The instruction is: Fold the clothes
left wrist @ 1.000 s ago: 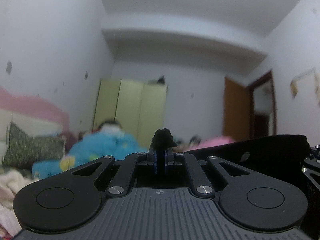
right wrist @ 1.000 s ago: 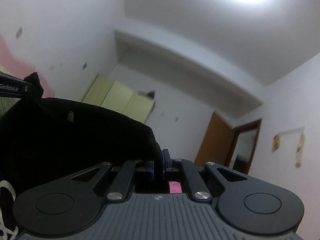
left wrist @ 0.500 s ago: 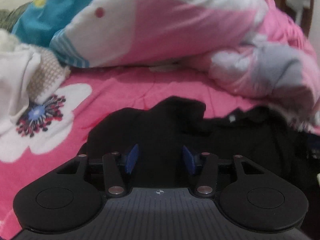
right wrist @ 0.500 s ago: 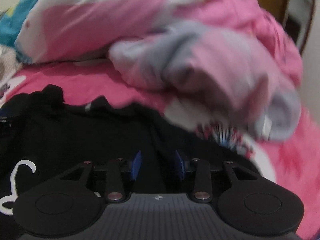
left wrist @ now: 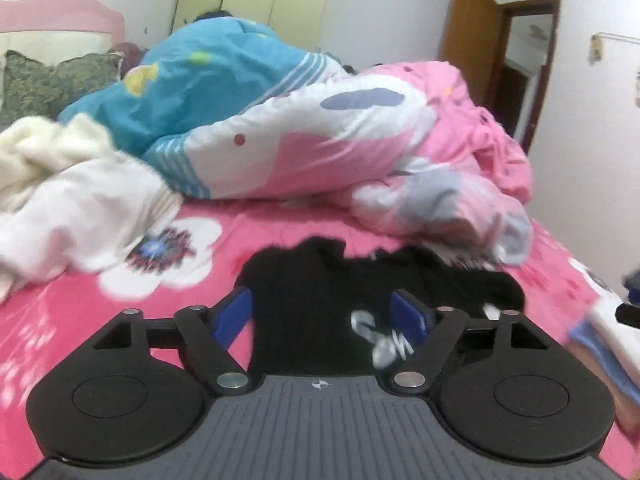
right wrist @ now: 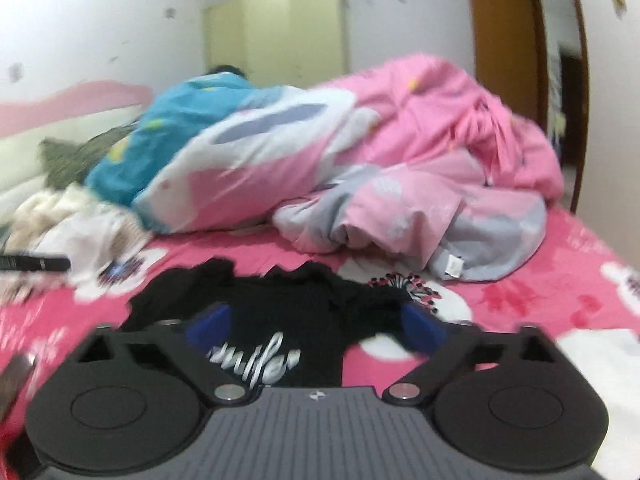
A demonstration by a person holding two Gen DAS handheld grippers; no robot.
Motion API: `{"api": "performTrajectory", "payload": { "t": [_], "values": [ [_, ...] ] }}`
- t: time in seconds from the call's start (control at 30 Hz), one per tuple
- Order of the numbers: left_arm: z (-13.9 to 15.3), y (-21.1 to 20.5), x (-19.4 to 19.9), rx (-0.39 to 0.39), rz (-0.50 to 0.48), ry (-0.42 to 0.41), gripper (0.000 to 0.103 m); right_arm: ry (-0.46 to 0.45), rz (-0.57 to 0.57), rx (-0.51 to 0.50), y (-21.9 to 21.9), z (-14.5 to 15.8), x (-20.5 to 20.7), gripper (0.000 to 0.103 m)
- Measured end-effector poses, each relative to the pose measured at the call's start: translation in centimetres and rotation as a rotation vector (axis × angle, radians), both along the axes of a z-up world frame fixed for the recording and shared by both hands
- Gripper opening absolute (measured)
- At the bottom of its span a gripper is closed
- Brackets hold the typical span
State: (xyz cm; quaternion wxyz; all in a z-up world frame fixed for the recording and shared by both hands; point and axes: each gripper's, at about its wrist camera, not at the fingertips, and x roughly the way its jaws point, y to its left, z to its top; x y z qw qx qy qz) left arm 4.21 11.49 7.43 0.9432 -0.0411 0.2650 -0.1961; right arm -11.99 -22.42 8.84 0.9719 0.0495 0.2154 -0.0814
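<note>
Black shirt lay rumpled on the bed; both the left hand-held gripper and right hand-held gripper hung over it, jaws spread, empty.

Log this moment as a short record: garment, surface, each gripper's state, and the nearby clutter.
garment: black shirt with white lettering, lying crumpled on the bed
surface: pink floral bedsheet
left gripper: open, holding nothing, shirt ahead of it
right gripper: open, holding nothing, shirt ahead of it
clutter: bunched pink quilt behind the shirt; blue quilt; white clothes at left
</note>
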Motion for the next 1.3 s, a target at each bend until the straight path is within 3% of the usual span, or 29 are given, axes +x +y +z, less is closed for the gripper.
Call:
{"api": "performTrajectory", "payload": {
  "t": [0.13,0.3,0.43,0.57,0.77,0.87,0.9,1.0,1.1,1.13,1.17,1.3],
  "values": [
    [-2.5,3.2,-6.0,-0.007,0.020,0.042,0.084,-0.007,0.038,-0.042,3.4,0.1,-7.5,0.103],
    [-7.4,4.1,-11.7,0.014,0.087,0.101,0.084,0.022,0.042,0.060,6.2,-3.0,-12.0,0.103],
    [-9.9,5.0,-14.6,-0.034,0.170,0.118,0.084,-0.059,-0.005,0.154,7.7,-6.1,-14.8,0.103],
    [-10.9,5.5,-15.9,-0.036,0.188,0.110,0.084,-0.044,-0.088,0.279,7.6,-8.5,-15.4,0.103],
    [-11.0,5.7,-16.0,-0.009,0.214,0.064,0.082,0.084,-0.207,0.300,5.0,-10.6,-13.3,0.103],
    [-11.1,5.8,-16.0,-0.022,0.214,0.052,0.081,0.134,-0.209,0.392,3.4,-11.8,-12.2,0.090],
    [-11.2,5.7,-16.0,-0.019,0.210,0.049,0.081,0.150,-0.204,0.432,2.9,-12.2,-12.0,0.080],
    [-11.7,5.6,-15.9,-0.013,0.199,0.043,0.079,0.197,-0.190,0.539,1.6,-13.4,-11.3,0.071],
    [-12.1,5.4,-15.0,-0.017,0.187,0.068,0.070,0.225,-0.186,0.568,1.4,-13.7,-11.2,0.052],
    [-12.3,5.4,-14.7,-0.022,0.184,0.075,0.061,0.235,-0.178,0.576,1.4,-13.7,-11.1,0.043],
    [-12.5,5.3,-14.2,-0.028,0.178,0.083,0.055,0.246,-0.159,0.580,1.6,-13.7,-10.9,0.040],
    [-13.1,4.7,-12.5,-0.014,0.183,0.084,0.049,0.238,-0.108,0.576,2.0,-12.7,-11.1,0.032]
  ]
}}
